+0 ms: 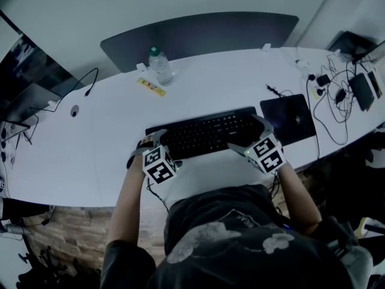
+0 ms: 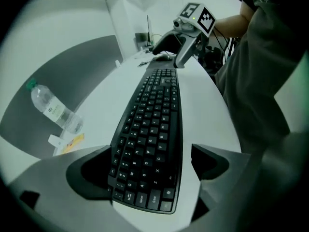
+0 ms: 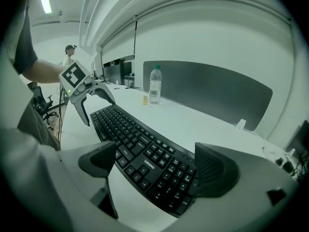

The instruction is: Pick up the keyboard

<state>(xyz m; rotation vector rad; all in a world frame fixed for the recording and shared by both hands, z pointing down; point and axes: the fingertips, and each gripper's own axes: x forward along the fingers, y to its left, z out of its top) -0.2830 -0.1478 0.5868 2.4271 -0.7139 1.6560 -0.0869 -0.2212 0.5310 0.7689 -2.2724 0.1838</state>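
A black keyboard (image 1: pixel 207 132) lies flat on the white table (image 1: pixel 84 143), close to its front edge. My left gripper (image 1: pixel 149 143) is at the keyboard's left end. In the left gripper view that end (image 2: pixel 149 144) lies between the wide jaws of my left gripper (image 2: pixel 150 169), and bare table shows beside the near jaw. My right gripper (image 1: pixel 251 136) is at the right end. In the right gripper view the keyboard (image 3: pixel 145 158) sits between the spread jaws of my right gripper (image 3: pixel 157 164), with a gap at the near jaw. Neither gripper presses on it.
A water bottle (image 1: pixel 160 65) and a yellow strip (image 1: pixel 151 87) lie behind the keyboard. A black pad (image 1: pixel 289 118) sits right of it, with cables and devices (image 1: pixel 337 92) beyond. A grey divider panel (image 1: pixel 198 35) lines the far edge. A person (image 3: pixel 70 52) stands far off.
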